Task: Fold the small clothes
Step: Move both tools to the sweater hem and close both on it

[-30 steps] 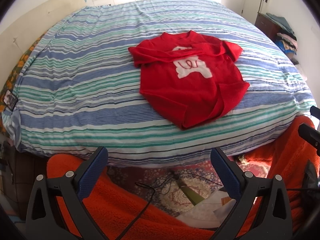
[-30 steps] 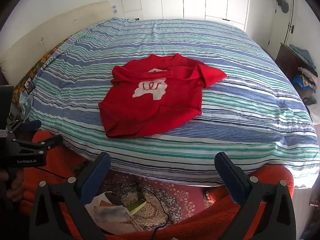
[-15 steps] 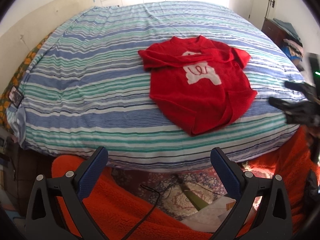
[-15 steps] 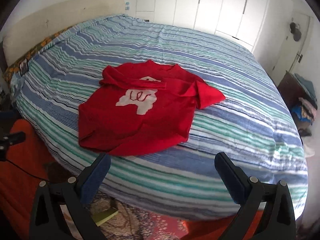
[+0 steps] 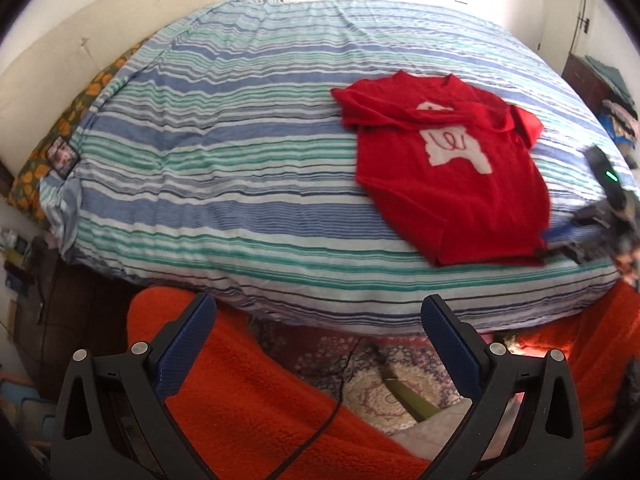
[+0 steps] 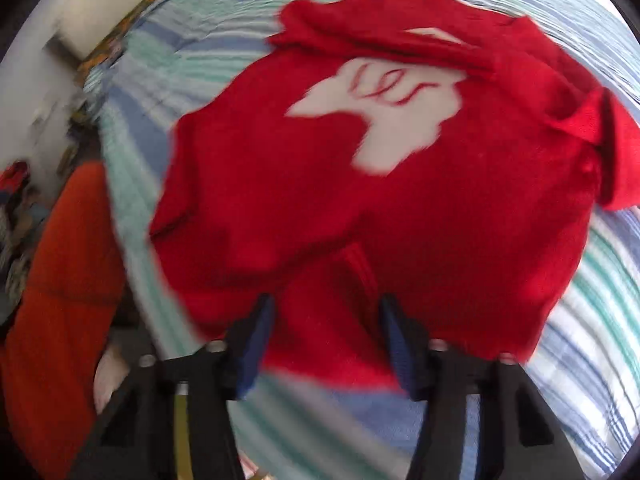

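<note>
A small red T-shirt (image 5: 452, 164) with a white print lies rumpled on the striped bed (image 5: 240, 168), hem toward me, one sleeve folded across the chest. My left gripper (image 5: 316, 336) is open and empty, held off the bed's near edge, well left of the shirt. My right gripper (image 6: 326, 320) is open, its jaws partly closed, right at the shirt's (image 6: 400, 208) near hem with the fabric between the fingers; the view is blurred. It also shows in the left wrist view (image 5: 568, 236) at the shirt's near right corner.
An orange fleece blanket (image 5: 248, 392) and a patterned rug (image 5: 384, 384) with a cable lie below the bed's edge. A beige headboard (image 5: 68, 64) stands left. A dark dresser with stacked clothes (image 5: 604, 80) stands at right.
My right gripper has moved quickly forward and down to the shirt's hem, and its jaws have narrowed. My left gripper has shifted left, so the shirt sits further right in its view.
</note>
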`<state>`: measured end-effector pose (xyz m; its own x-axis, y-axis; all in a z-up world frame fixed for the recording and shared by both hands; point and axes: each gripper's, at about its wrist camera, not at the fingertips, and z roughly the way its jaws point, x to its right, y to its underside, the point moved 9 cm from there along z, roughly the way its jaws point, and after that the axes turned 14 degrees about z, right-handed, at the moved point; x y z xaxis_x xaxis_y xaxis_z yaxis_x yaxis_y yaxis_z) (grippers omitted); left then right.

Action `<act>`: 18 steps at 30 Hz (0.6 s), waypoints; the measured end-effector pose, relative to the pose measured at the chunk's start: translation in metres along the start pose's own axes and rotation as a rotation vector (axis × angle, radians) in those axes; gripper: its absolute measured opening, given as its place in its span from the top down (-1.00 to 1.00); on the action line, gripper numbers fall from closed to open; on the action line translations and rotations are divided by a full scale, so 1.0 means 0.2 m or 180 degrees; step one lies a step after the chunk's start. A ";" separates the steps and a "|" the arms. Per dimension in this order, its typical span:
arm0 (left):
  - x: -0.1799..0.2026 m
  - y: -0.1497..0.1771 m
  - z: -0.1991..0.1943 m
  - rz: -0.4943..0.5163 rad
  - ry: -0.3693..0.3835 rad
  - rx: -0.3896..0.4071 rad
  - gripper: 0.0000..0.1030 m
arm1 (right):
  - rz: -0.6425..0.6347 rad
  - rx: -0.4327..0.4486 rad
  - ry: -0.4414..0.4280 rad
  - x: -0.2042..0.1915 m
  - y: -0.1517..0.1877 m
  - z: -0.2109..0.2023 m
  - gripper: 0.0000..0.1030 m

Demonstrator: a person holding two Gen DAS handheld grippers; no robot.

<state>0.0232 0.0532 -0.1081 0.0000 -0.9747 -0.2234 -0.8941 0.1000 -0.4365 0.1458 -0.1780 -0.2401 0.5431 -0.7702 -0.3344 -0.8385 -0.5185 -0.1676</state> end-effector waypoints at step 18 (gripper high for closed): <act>0.13 -0.51 0.73 -0.0378 0.0506 -0.0370 -0.97 | 0.1902 0.1649 0.0211 0.17 0.37 -0.37 -0.26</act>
<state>0.1802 0.0478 -0.1970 0.0461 -0.9984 -0.0323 -0.9377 -0.0321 -0.3460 0.1055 -0.2698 -0.1951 -0.0178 -0.8926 -0.4506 -0.8939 0.2161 -0.3928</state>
